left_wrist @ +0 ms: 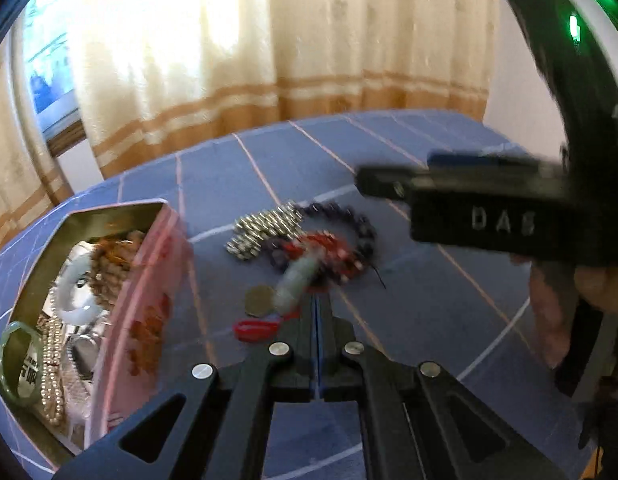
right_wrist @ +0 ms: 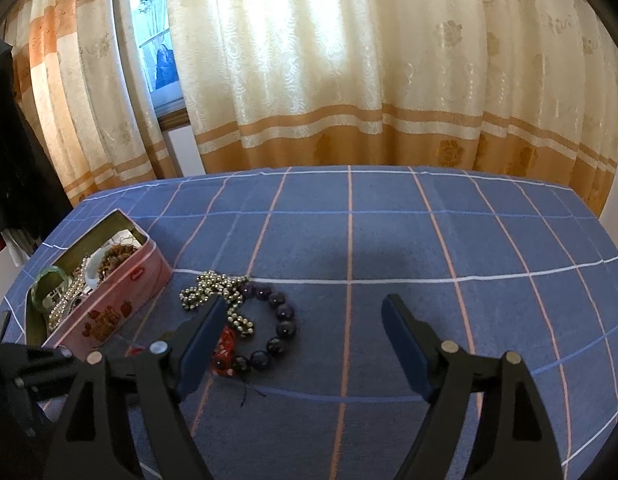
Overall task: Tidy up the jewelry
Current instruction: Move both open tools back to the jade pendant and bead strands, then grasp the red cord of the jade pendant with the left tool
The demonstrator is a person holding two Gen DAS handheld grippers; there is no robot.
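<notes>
- Left wrist view: left gripper, fingers pressed together; their tips sit at a pale green jade pendant on a red cord, but blur hides whether anything is pinched.
- Pendant lies in a pile with a silver bead strand, a dark purple bead bracelet and red beads; a bronze coin just beside.
- Open pink tin box at left on the blue checked table, holding a white bangle, green bangle, pearl strand, brown beads.
- Right wrist view: right gripper, fingers wide, nothing between, just right of the pile.
- Tin stands left of the pile.
</notes>
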